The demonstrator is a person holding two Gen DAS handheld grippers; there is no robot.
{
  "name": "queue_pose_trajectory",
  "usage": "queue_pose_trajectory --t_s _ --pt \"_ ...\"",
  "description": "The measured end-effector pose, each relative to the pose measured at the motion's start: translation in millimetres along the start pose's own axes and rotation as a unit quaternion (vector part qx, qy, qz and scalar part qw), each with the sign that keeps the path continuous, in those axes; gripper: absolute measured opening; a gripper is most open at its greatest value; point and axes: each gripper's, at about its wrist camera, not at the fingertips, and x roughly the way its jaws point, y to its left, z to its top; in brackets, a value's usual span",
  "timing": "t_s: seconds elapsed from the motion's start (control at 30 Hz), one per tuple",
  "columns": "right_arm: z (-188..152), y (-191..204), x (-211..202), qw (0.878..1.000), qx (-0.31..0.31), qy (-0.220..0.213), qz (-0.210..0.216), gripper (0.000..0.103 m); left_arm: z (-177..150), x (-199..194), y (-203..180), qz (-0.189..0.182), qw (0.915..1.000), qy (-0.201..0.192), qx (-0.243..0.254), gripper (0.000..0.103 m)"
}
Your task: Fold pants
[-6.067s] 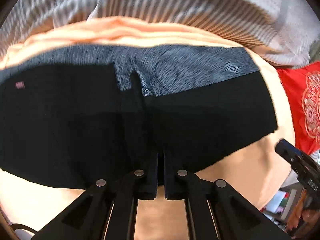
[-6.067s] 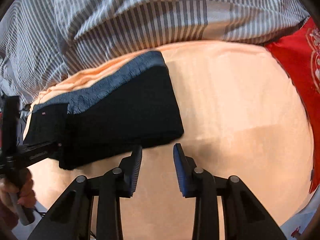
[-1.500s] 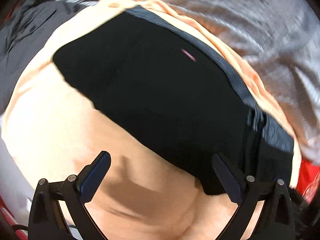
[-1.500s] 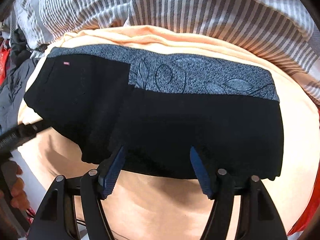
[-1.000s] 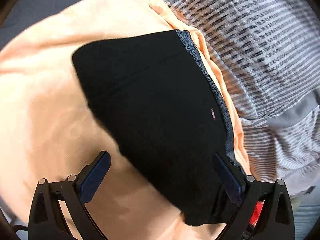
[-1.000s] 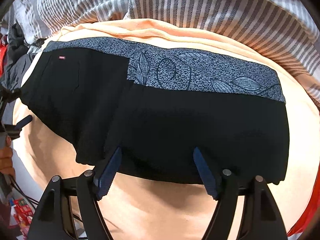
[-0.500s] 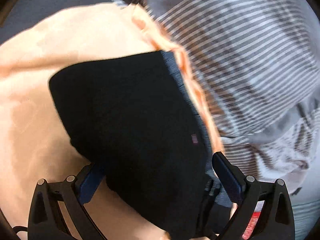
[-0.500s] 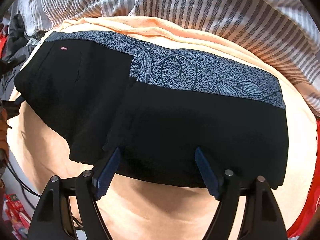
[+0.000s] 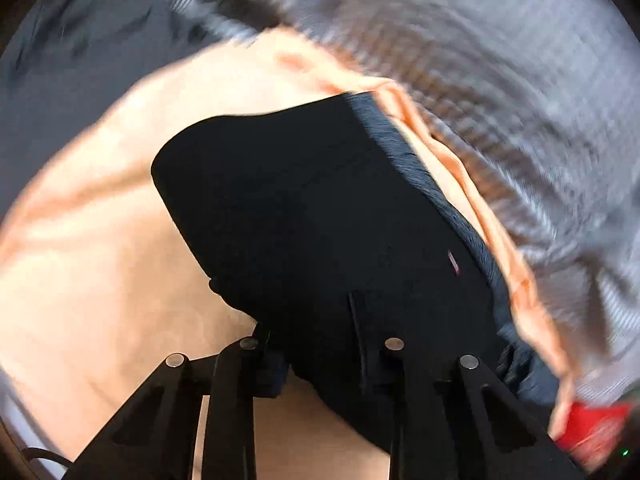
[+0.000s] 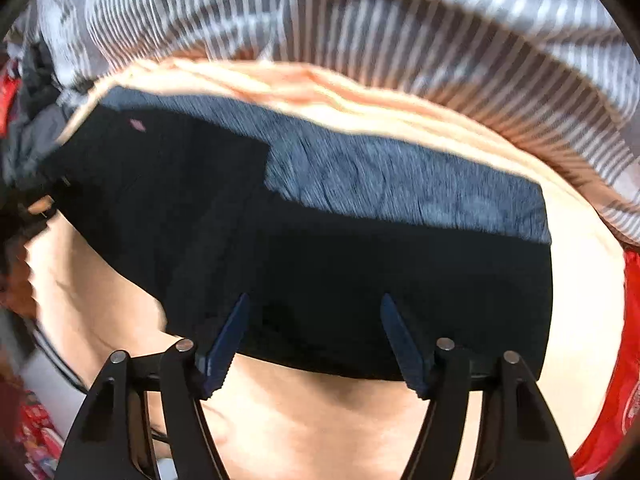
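Observation:
The black pants (image 10: 360, 264) lie folded on an orange blanket (image 10: 320, 420), with a grey-blue patterned band (image 10: 400, 184) along the far edge and a small pink label (image 10: 137, 124). My right gripper (image 10: 314, 340) is open, its blue pads straddling the near edge of the pants. In the left wrist view my left gripper (image 9: 320, 364) has closed on the near end of the pants (image 9: 312, 216); the cloth covers the fingertips. The left view is blurred by motion.
A grey and white striped duvet (image 10: 400, 28) lies behind the blanket (image 9: 100, 260). A red cloth (image 10: 624, 380) is at the right edge. Dark clothes (image 10: 36, 80) are piled at the far left.
My left gripper has closed from wide open onto the end of the pants. My right gripper stays open and has edged a little further over the near edge.

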Motion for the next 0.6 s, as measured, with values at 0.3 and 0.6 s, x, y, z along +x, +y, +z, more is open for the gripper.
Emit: queue_pose_trajectory --t_s 0.3,0.6 --pt "119 65 -21 0.984 -0.015 0.033 0.173 0.081 -22 -23 -63 0.099 0.9811 -0.063 0.154 0.024" --pt "196 216 18 0.949 -0.142 0.176 0.221 0.093 -32 -34 -83 0.130 0.9638 -0.088 0.215 0.024"
